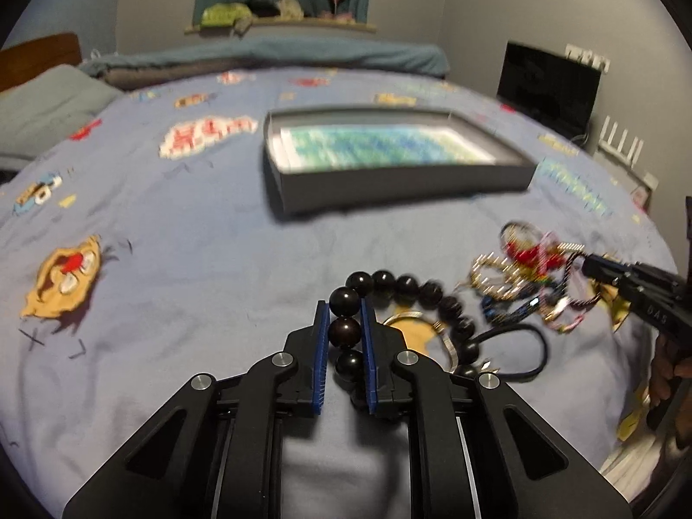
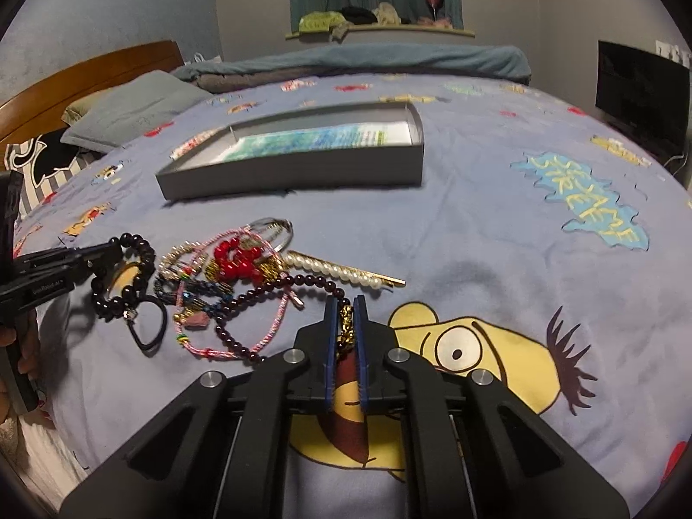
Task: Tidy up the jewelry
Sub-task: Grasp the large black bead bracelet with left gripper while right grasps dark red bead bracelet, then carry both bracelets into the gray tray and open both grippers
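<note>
My left gripper [image 1: 344, 302] is shut on a black large-bead bracelet [image 1: 415, 287], with three beads between its blue pads; it also shows in the right wrist view [image 2: 129, 272]. My right gripper [image 2: 345, 302] is shut on a gold chain piece [image 2: 346, 324] joined to a dark red bead string [image 2: 277, 289]. A tangled jewelry pile [image 2: 225, 268] lies on the bed: red beads, pink cord, pearl hair clip [image 2: 341, 272], black hair tie [image 2: 151, 324]. A grey shallow box [image 2: 302, 168] with a blue-green lining sits beyond; it also shows in the left wrist view [image 1: 389, 186].
Blue cartoon-print bedspread [image 2: 475, 238] covers the bed. Pillows [image 2: 129, 112] and a wooden headboard are at left. A folded blanket lies at the far edge. A dark monitor [image 2: 640, 95] stands at right. The right gripper shows at the left wrist view's right edge [image 1: 588, 264].
</note>
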`<control>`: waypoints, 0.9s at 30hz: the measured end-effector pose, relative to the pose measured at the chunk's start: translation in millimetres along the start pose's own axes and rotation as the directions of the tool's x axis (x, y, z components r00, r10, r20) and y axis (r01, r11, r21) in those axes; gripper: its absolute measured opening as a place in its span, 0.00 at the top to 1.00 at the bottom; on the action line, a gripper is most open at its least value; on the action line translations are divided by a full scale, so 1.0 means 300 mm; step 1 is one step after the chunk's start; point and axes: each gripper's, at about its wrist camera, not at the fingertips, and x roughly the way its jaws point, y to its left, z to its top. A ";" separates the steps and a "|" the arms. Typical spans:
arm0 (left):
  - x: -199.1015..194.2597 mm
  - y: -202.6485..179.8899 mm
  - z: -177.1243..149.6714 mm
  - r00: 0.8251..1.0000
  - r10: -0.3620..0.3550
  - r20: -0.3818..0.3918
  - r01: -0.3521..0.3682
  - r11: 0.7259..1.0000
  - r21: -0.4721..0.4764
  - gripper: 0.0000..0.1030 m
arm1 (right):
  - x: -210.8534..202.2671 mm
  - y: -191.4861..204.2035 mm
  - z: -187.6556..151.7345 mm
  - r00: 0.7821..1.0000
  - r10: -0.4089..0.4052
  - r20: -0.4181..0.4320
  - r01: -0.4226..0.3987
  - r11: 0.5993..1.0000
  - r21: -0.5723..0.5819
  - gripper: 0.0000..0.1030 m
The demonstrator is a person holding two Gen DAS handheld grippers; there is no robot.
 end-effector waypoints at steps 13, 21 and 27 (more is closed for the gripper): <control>-0.159 -0.109 0.078 0.981 0.005 0.193 -0.028 0.993 0.117 0.85 | -0.175 0.076 0.049 0.964 -0.040 0.264 0.065 0.994 -0.086 0.93; -0.136 -0.090 0.283 0.967 0.034 0.253 -0.063 0.992 0.106 0.85 | -0.149 0.083 0.230 0.938 -0.061 0.342 0.100 0.990 -0.096 0.93; -0.019 -0.081 0.450 0.963 0.037 0.266 -0.063 0.994 0.093 0.85 | -0.008 0.066 0.404 0.927 -0.088 0.364 0.130 0.987 -0.093 0.93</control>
